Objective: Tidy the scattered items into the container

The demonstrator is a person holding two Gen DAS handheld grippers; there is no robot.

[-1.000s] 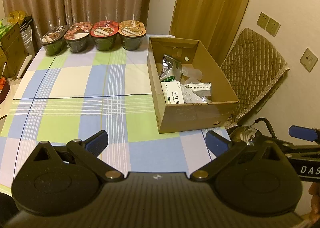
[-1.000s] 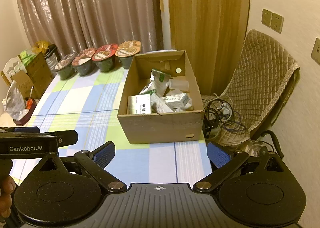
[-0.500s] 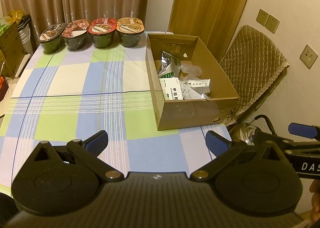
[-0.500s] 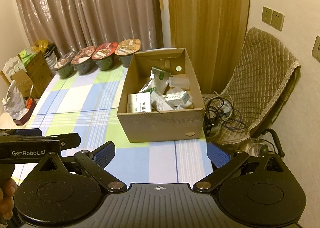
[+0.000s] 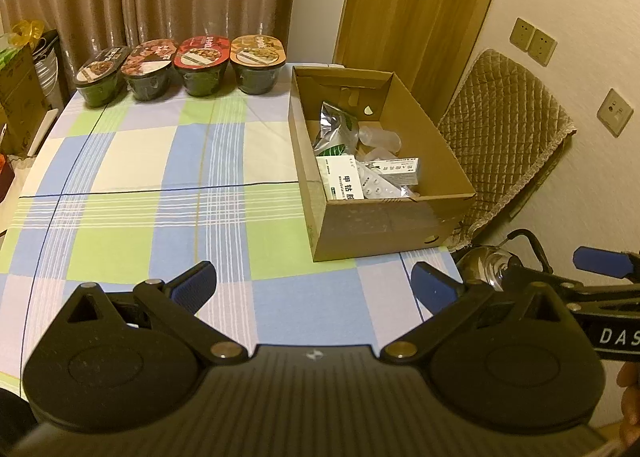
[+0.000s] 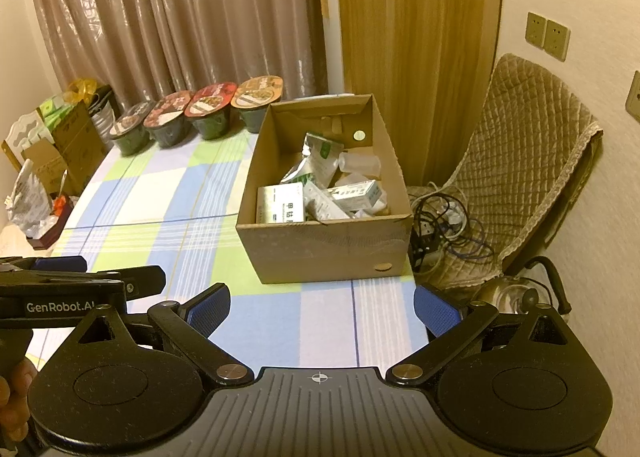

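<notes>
Above the near end of the checked tablecloth (image 5: 160, 197): left gripper (image 5: 314, 285) with blue pads spread wide, gripping nothing. Same for the right gripper (image 6: 322, 309), fingers wide apart and empty, held beside the left one and well short of any item.

Toward the table's right edge, just beside the quilted chair (image 5: 500, 129): open cardboard box (image 5: 384, 229), flat on the cloth, evidently the container. Already inside it:
- a white medicine carton (image 5: 340, 177) leaning at the near left,
- a blister pack (image 5: 376, 187) lying against that carton,
- a smaller carton (image 5: 400, 171) behind the blister pack,
- a silver foil pouch (image 5: 334, 129) propped toward the back,
- a clear plastic bottle (image 5: 380, 137) beside the pouch.

Elsewhere on the cloth, nothing loose in either view, apart from four instant-noodle bowls (image 5: 180, 69). Stand in a neat row touching side by side along the far edge, lids sealed, well apart from the box.

Judged from this layout: looks finished or very nearly so, with the small scattered things all collected. Only open question is the bowls; cannot tell whether they belong to the task, though the tidy row suggests deliberate placement rather than scatter, and the box seems to offer little spare room for all four. If counted, four pick-and-place trips left; if not, nothing left but to put the grippers down.

Off the table and probably irrelevant: tangled cables (image 6: 448, 225) on the chair seat and a metal kettle (image 6: 508, 297) below.
</notes>
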